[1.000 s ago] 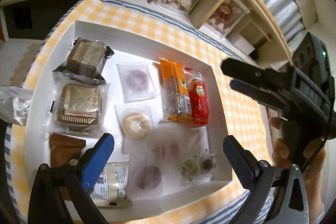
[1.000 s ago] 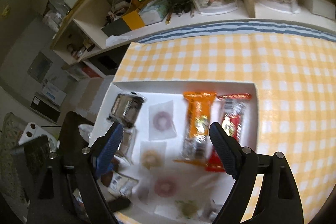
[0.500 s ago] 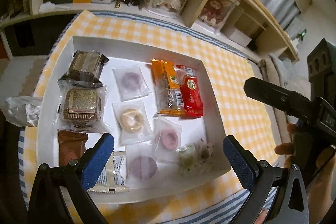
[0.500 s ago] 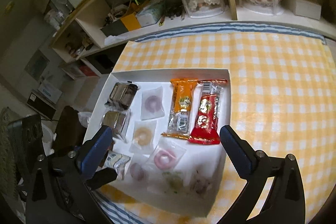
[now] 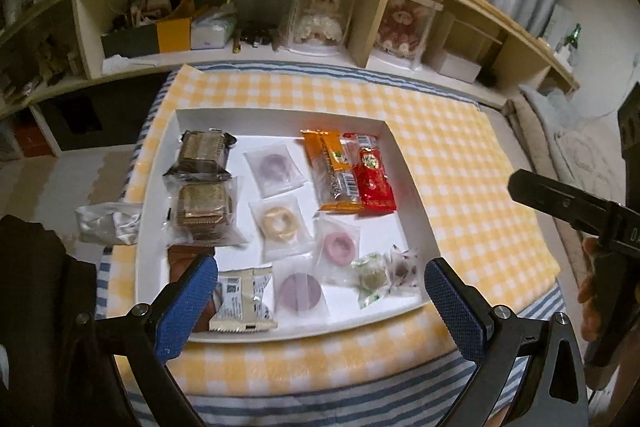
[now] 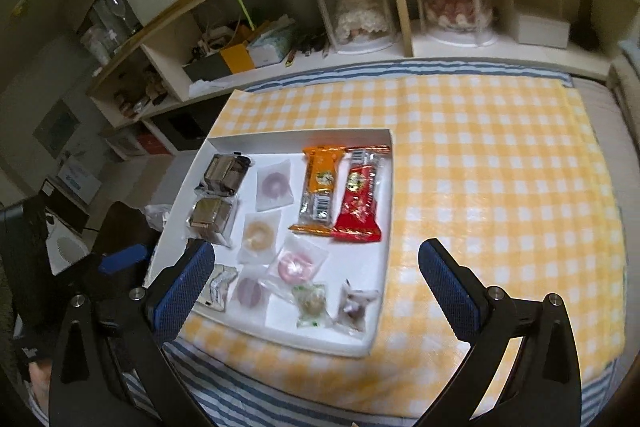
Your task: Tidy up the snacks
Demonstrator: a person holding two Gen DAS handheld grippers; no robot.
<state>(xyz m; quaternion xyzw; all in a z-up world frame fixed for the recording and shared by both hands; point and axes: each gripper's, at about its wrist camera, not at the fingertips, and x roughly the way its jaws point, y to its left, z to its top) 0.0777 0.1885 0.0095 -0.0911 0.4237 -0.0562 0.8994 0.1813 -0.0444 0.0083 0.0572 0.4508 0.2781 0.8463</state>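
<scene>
A white tray (image 5: 416,187) sits on a yellow checked cloth (image 5: 460,163) and holds several wrapped snacks: an orange bar (image 5: 332,167), a red bar (image 5: 372,175), two brown cakes (image 5: 202,207), clear packets with ring cookies (image 5: 280,221) and small candies (image 5: 374,273). The tray also shows in the right wrist view (image 6: 382,267). My left gripper (image 5: 318,297) is open and empty, held above the tray's near edge. My right gripper (image 6: 312,285) is open and empty, above the tray's near right corner. The right gripper's body shows at the right of the left wrist view (image 5: 568,207).
A crumpled clear wrapper (image 5: 108,225) lies left of the tray at the cloth's edge. A wooden shelf (image 5: 372,23) with doll cases and boxes runs behind the table. The cloth right of the tray (image 6: 500,187) bears nothing. A blue striped cover (image 5: 320,407) hangs at the front.
Both grippers have pulled back and up from the tray, so it looks smaller and farther. The snacks have not moved. Both grippers stay open.
</scene>
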